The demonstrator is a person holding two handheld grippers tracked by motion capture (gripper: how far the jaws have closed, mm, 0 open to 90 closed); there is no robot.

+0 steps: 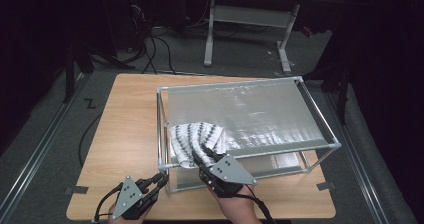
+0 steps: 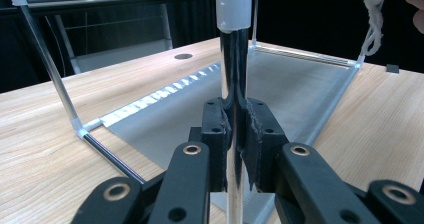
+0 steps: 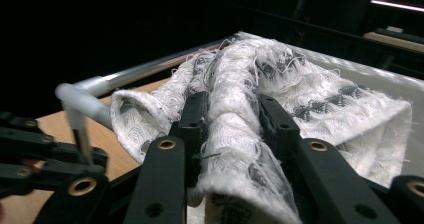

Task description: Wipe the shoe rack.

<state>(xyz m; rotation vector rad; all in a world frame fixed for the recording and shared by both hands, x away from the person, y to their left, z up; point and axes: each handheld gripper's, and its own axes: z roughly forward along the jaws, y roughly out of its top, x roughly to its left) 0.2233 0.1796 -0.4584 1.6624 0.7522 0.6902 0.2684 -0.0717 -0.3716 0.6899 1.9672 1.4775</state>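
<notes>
While left fingers (image 2: pixel 234 134) clamp the frame post (image 2: pixel 234 74), right fingers (image 3: pixel 232 129) pinch the towel (image 3: pixel 280 94), wrist low.

Right gripper (image 3: pixel 232 129) clamped on towel (image 3: pixel 310 91)

We note its black jaws pinching a bunched fold of the white, grey-patterned cloth, which drapes over the rack's metal rail (image 3: pixel 135 74); the left gripper (image 3: pixel 45 159) grips the post beside it.

White towel (image 1: pixel 202 136) with grey stripes, loosely woven and frayed, bunched into a ridge and draped over the near left corner of the rack (image 1: pixel 320 121). Rack: silver tube frame with white corner joints and a grey mesh sheet stretched across the top, standing upright on the surface. Towel hangs partly over the near rail, partly on the mesh.
</notes>
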